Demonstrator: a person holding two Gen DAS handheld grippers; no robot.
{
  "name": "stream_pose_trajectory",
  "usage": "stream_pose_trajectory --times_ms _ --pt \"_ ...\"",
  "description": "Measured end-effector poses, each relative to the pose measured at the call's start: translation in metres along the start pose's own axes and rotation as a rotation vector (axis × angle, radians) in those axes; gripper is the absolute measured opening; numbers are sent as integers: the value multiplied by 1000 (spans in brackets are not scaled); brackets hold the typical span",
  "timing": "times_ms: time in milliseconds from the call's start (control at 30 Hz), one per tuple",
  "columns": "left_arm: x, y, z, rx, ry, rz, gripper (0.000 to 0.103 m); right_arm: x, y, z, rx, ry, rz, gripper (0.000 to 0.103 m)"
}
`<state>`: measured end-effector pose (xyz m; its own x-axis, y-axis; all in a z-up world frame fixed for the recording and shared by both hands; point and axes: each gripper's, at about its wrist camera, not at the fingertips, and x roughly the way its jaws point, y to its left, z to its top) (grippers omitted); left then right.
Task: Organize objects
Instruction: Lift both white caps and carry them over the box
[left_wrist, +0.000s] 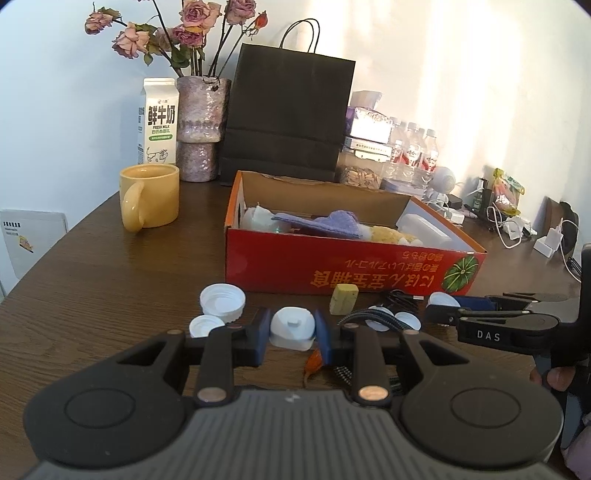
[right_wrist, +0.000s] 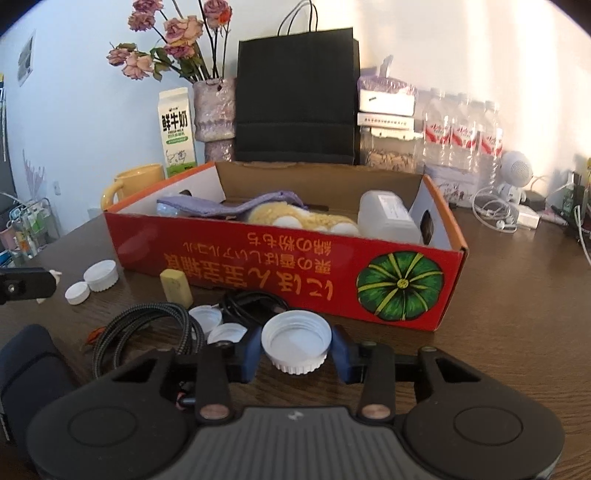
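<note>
My left gripper (left_wrist: 291, 326) is shut on a small white plastic cap piece (left_wrist: 291, 334), just above the wooden table. My right gripper (right_wrist: 297, 341) is shut on a wide white screw cap (right_wrist: 295, 332) that faces open side up, close in front of the red cardboard box (right_wrist: 258, 266). The box holds a purple cloth (right_wrist: 221, 206), a yellow plush thing (right_wrist: 295, 219) and a white plastic bottle (right_wrist: 388, 216). Loose white caps (left_wrist: 222, 300) lie left of my left gripper. A yellow-green block (right_wrist: 176, 284) stands by the box front.
A braided cable (right_wrist: 147, 325) and a black cable (right_wrist: 255, 301) lie coiled between the grippers. A yellow mug (left_wrist: 149, 201), milk carton (left_wrist: 158, 122), flower vase (left_wrist: 201, 110), black paper bag (left_wrist: 288, 114) and water bottles (right_wrist: 461, 129) stand behind the box. Chargers and cords (left_wrist: 517, 225) lie at the right.
</note>
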<state>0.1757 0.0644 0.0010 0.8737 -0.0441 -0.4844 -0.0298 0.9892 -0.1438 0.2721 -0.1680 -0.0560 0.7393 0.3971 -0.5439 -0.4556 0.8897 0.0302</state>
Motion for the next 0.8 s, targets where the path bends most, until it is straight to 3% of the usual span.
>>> stream_pose_trajectory --times_ms 367,800 --pt "6 -25 24 7 -60 -61 27 -21 15 14 -3 -129 -6 39" --pt "34 -47 74 -12 -154 -84 27 -19 31 67 4 -261 7 39"
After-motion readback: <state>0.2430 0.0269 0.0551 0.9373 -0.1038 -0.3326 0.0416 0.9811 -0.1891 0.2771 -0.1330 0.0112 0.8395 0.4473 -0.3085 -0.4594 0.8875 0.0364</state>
